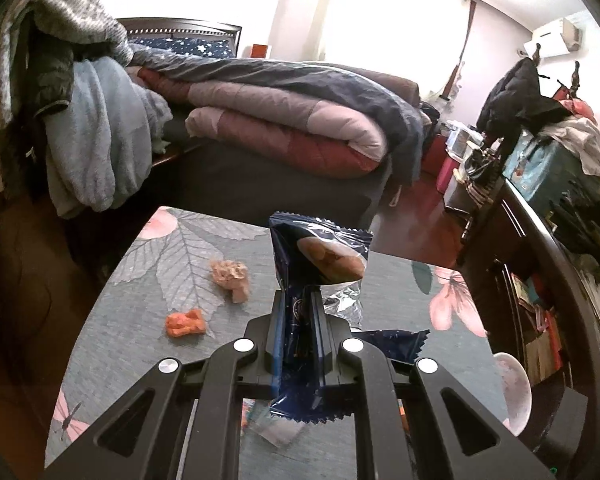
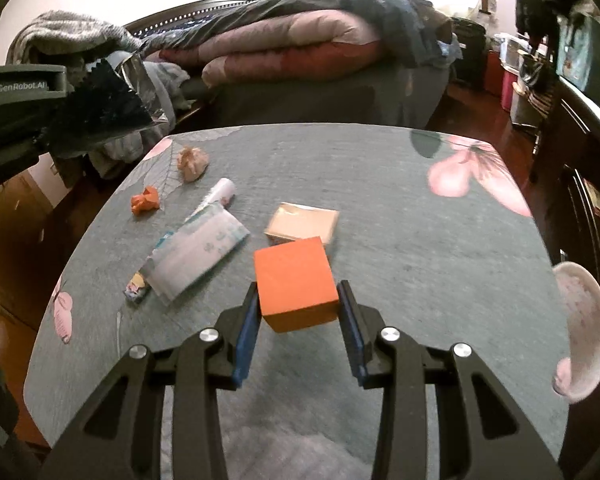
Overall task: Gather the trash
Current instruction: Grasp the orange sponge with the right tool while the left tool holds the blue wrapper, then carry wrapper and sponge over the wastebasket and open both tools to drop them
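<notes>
Tabletop [image 2: 380,208] clutter; right hand-held gripper [image 2: 298,300] seemingly clamps orange box [image 2: 294,280].

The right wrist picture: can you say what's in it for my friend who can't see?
The right gripper pinches an orange box just above a grey flowered tablecloth. Behind it lie a tan box, a flattened tube and two crumpled paper balls. At far left, the left gripper holds a dark snack wrapper.
</notes>
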The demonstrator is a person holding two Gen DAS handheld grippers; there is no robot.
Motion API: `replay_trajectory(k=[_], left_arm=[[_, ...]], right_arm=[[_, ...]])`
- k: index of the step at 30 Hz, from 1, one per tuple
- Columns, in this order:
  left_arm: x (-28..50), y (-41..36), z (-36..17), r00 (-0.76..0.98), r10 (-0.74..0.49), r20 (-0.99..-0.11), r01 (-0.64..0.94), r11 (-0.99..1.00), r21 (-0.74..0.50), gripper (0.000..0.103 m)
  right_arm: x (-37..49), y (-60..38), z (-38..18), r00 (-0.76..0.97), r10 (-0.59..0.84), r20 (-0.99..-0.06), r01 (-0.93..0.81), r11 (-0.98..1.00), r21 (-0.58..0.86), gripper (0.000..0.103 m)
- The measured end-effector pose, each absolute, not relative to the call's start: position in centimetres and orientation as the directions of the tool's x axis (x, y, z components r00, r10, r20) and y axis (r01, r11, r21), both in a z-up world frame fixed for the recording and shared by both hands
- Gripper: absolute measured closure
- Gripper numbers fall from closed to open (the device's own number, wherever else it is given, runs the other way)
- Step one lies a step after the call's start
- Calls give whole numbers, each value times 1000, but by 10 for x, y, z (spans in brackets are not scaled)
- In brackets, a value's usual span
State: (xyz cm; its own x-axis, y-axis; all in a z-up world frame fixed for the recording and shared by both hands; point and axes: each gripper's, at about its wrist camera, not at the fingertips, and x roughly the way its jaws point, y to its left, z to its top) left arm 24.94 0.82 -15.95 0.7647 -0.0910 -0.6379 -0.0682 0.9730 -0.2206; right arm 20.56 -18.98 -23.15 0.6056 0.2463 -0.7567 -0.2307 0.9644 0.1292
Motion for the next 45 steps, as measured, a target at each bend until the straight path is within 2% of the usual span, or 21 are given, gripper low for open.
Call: replay_trajectory(k=[21,45], left_arm=[[227,-117,-129,768,-219,-602,145,975,-169,90],[235,-299,-152,633,-428,-645,466,876,-124,90]], right_arm=[[150,-299,-207,686,195,-701,-97,979,177,64],[123,-467,-229,703,1,-711,237,942,237,64]])
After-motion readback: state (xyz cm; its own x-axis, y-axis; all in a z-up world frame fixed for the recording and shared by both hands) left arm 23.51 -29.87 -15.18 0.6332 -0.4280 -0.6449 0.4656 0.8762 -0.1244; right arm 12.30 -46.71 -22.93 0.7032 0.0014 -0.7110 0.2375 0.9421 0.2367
